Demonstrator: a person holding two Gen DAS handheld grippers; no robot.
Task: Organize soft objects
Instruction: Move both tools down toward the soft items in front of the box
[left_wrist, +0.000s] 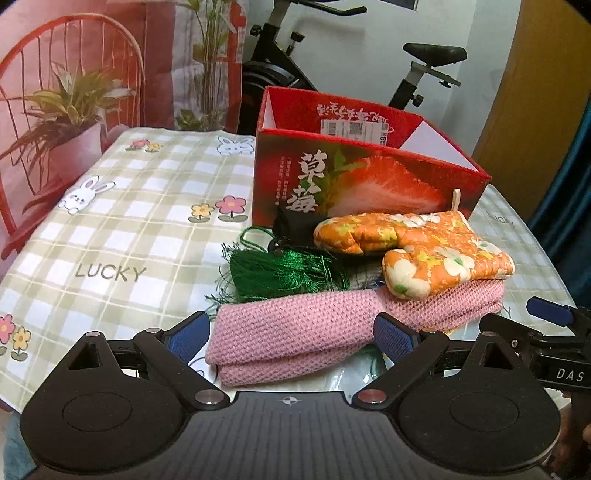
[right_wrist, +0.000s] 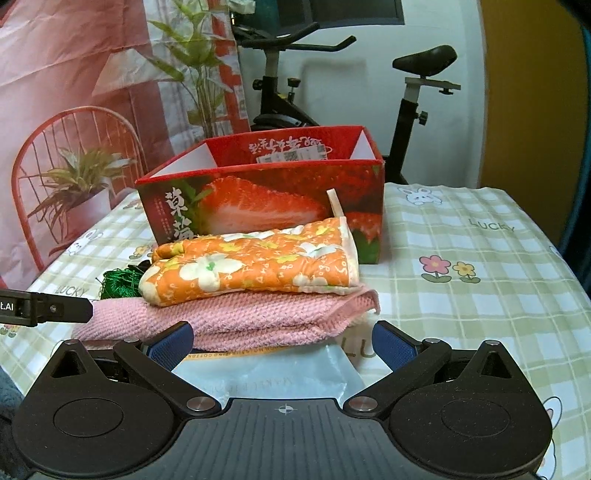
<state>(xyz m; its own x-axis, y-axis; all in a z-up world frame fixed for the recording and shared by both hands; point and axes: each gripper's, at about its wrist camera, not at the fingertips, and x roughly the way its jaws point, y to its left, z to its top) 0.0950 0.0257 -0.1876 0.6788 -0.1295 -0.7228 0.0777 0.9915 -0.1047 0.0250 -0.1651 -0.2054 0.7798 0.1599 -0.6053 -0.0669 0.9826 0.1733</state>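
Observation:
A folded pink knitted cloth (left_wrist: 295, 332) (right_wrist: 236, 317) lies on the table with an orange flowered oven mitt (left_wrist: 417, 251) (right_wrist: 255, 262) on top of it. A green tassel (left_wrist: 284, 271) (right_wrist: 120, 282) lies to its left, next to a small black item (left_wrist: 295, 225). Behind them stands an open red strawberry box (left_wrist: 354, 173) (right_wrist: 266, 192). My left gripper (left_wrist: 291, 341) is open, its blue pads either side of the cloth's near end. My right gripper (right_wrist: 282, 345) is open just in front of the cloth, over a silvery packet (right_wrist: 273, 373).
The table wears a checked cloth with rabbits and flowers (left_wrist: 122, 236) (right_wrist: 472, 273). An exercise bike (left_wrist: 417, 70) (right_wrist: 406, 96) stands behind the table, by a red-printed backdrop (left_wrist: 74, 85). The right gripper's tip (left_wrist: 550, 314) shows at the left view's right edge.

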